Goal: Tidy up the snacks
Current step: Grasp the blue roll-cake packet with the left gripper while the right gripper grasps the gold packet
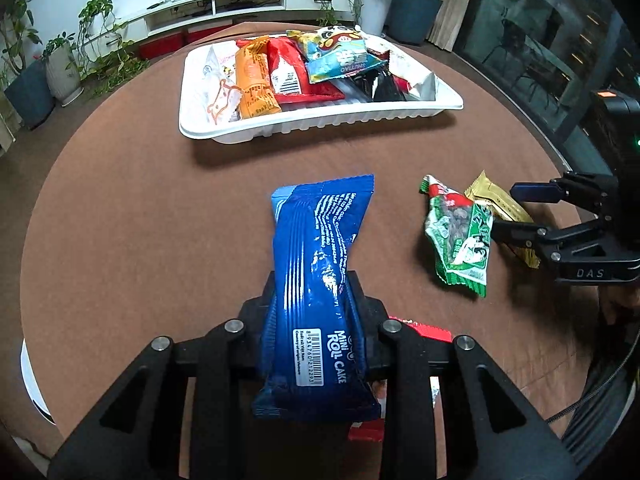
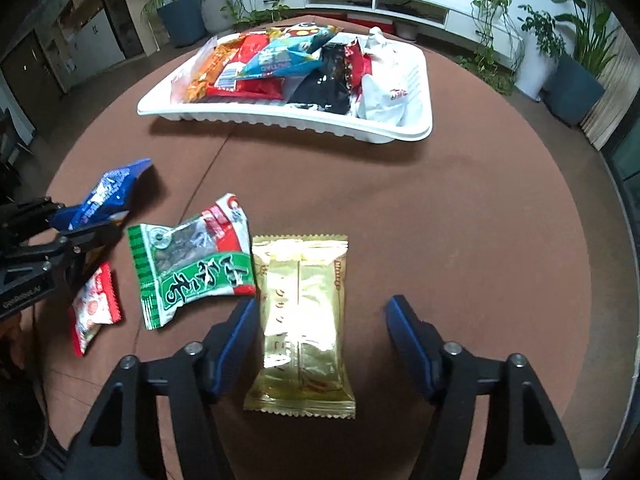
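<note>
My left gripper (image 1: 316,292) is shut on a blue mini roll cake packet (image 1: 320,280), held above the round brown table; it also shows in the right wrist view (image 2: 102,196). My right gripper (image 2: 320,312) is open, its blue fingers on either side of a gold snack packet (image 2: 302,320) lying on the table. A green and white snack packet (image 2: 192,260) lies just left of it. A red and white packet (image 2: 94,308) lies under my left gripper. The white tray (image 1: 320,124) at the far side holds several snack packets.
The round brown table (image 1: 140,220) has its edge close on all sides. Beyond it stand potted plants (image 1: 60,72) and a white TV shelf (image 1: 220,4). A glass wall (image 1: 540,40) is at the right in the left wrist view.
</note>
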`<move>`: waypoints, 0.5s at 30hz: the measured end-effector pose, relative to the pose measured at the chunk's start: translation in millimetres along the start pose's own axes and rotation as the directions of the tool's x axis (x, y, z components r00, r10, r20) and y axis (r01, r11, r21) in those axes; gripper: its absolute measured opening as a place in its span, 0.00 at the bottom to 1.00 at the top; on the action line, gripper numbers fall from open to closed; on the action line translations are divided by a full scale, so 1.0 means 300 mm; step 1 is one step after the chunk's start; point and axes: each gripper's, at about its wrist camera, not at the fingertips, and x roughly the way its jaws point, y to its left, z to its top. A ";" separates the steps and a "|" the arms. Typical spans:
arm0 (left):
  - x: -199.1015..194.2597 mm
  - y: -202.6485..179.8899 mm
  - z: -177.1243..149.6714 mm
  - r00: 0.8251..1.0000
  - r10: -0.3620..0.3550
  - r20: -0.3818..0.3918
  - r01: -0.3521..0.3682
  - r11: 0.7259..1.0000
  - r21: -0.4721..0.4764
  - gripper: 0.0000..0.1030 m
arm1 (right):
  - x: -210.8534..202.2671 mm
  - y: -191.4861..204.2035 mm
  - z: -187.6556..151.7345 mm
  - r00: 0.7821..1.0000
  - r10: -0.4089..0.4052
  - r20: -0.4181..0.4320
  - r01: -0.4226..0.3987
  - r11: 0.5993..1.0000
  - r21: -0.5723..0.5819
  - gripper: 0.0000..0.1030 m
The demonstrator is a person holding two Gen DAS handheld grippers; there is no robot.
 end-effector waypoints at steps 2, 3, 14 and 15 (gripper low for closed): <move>-0.002 -0.008 -0.003 1.000 0.009 -0.001 -0.009 1.000 0.011 0.26 | -0.007 0.010 -0.003 1.000 0.002 -0.001 -0.002 1.000 -0.013 0.53; -0.002 -0.011 -0.003 1.000 0.012 -0.003 -0.012 1.000 0.018 0.26 | -0.008 0.016 -0.003 1.000 0.003 -0.003 -0.003 1.000 -0.019 0.49; -0.032 0.017 -0.027 1.000 -0.030 0.009 0.030 0.999 -0.022 0.25 | -0.045 -0.024 -0.012 0.997 0.077 0.026 -0.079 0.993 0.085 0.32; -0.038 0.021 -0.027 0.999 -0.033 0.014 0.034 0.999 -0.027 0.25 | -0.058 -0.031 -0.016 0.996 0.083 0.039 -0.086 0.991 0.101 0.32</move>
